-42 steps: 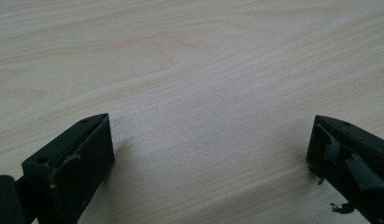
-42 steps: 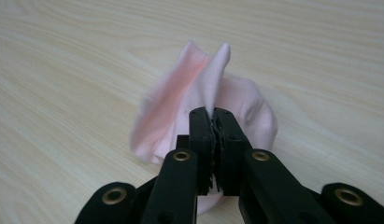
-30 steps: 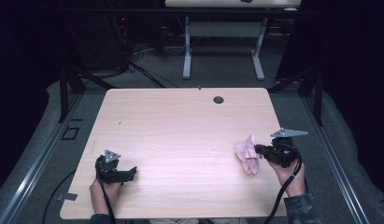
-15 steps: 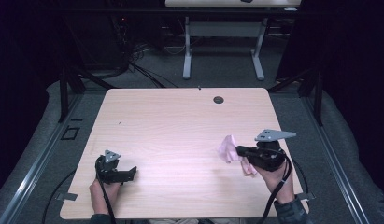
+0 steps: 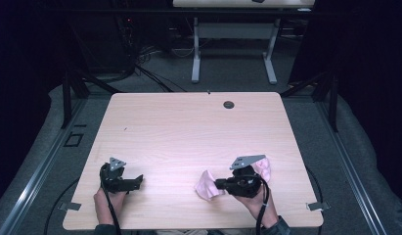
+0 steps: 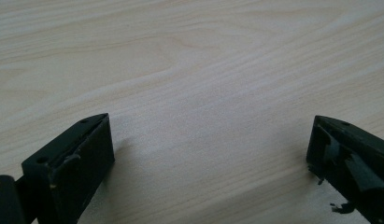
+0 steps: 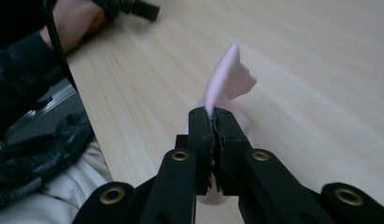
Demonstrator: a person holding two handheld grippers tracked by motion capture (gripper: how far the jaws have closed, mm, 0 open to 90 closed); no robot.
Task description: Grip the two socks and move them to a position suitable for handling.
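While the pink cloth (image 5: pixel 209 185) is pinched by a thin fold between the clenched jaws of the right claw (image 5: pixel 219 184), most of it is left to trail on the counter (image 5: pixel 189 127) near the front edge, right of the middle — a grip on an edge, it is judged, so that the fabric can be dragged or spread rather than lifted in a bundle. In the right gripper view the cloth (image 7: pixel 227 79) is seen rising as a soft peak just beyond the jaw tips, with the rest bunched beneath them. A second pink bit (image 5: pixel 262 168) is seen behind the right hand (image 5: pixel 255 196); whether it is part of the same cloth cannot be told. The right claw is held low and nearly level, pointed toward the left hand, the forearm coming in from the front edge. The left claw (image 5: pixel 138 181) is rested on the counter near the front left corner — its jaws released and wide apart over bare wood, nothing between them, apparently kept ready as a second grip.
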